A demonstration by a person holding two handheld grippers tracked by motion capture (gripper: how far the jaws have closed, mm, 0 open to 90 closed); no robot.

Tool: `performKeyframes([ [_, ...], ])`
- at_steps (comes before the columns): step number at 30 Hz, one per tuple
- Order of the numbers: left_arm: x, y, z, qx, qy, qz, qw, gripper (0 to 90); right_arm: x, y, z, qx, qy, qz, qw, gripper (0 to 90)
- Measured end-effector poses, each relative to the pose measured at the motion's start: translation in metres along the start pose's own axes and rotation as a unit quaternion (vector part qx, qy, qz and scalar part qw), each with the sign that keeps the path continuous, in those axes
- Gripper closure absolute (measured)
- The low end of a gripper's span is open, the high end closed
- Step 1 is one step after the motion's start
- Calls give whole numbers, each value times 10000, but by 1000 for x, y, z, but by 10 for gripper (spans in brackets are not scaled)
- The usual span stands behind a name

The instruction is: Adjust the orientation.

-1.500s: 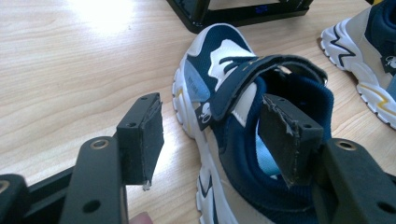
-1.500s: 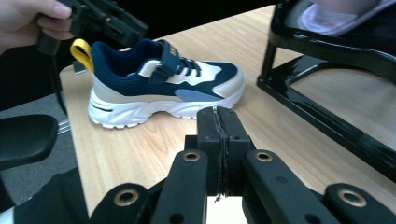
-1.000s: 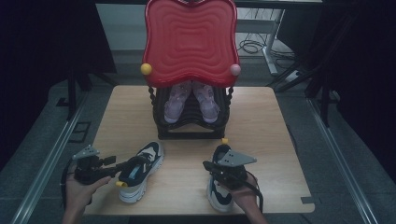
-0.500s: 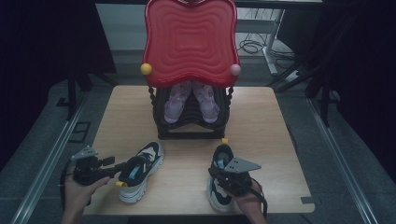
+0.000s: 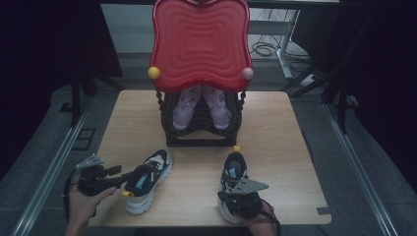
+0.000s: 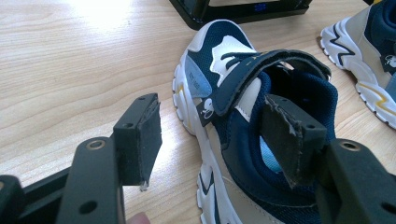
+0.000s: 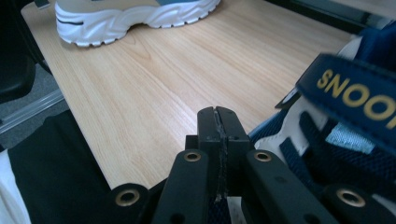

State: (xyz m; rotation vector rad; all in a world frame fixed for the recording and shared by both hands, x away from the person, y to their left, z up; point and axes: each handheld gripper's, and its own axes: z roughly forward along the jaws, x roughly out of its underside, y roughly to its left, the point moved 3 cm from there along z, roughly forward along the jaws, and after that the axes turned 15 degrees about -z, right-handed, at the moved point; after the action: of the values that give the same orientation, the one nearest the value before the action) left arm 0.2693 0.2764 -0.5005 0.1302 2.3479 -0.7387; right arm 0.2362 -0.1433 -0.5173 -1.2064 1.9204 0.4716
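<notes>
Two navy, white and beige sneakers lie on the wooden table (image 5: 196,162). My left gripper (image 5: 129,183) (image 6: 215,140) is open at the left sneaker (image 5: 146,177) (image 6: 224,93). One pad (image 6: 140,137) stands outside its side wall, clear of it, and the other pad (image 6: 289,140) is inside the ankle opening under the lifted strap. My right gripper (image 5: 231,200) (image 7: 218,116) is shut with nothing between its jaws. It sits low at the heel end of the right sneaker (image 5: 235,172) (image 7: 336,107), beside its navy strap with gold letters.
A black shoe rack (image 5: 201,130) with a red wavy board (image 5: 200,42) on top stands at the table's middle back, a pair of pink shoes (image 5: 201,105) inside. The table's near edge (image 5: 196,227) runs just below both hands. Dark floor and rails surround the table.
My right gripper has come down and nearer the table's front edge, over the heel of the right sneaker. The left gripper and both sneakers have stayed put.
</notes>
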Motion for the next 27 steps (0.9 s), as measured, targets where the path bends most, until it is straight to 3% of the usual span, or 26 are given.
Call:
performKeyframes([
  [10, 0, 0, 0, 16, -10, -21, 10000, 382, 2, 7, 1, -153, 70, 0, 9999, 892],
  [27, 0, 1, 1, 39, -32, -31, 10000, 380, 10, 11, -2, -172, 281, -77, 9994, 893],
])
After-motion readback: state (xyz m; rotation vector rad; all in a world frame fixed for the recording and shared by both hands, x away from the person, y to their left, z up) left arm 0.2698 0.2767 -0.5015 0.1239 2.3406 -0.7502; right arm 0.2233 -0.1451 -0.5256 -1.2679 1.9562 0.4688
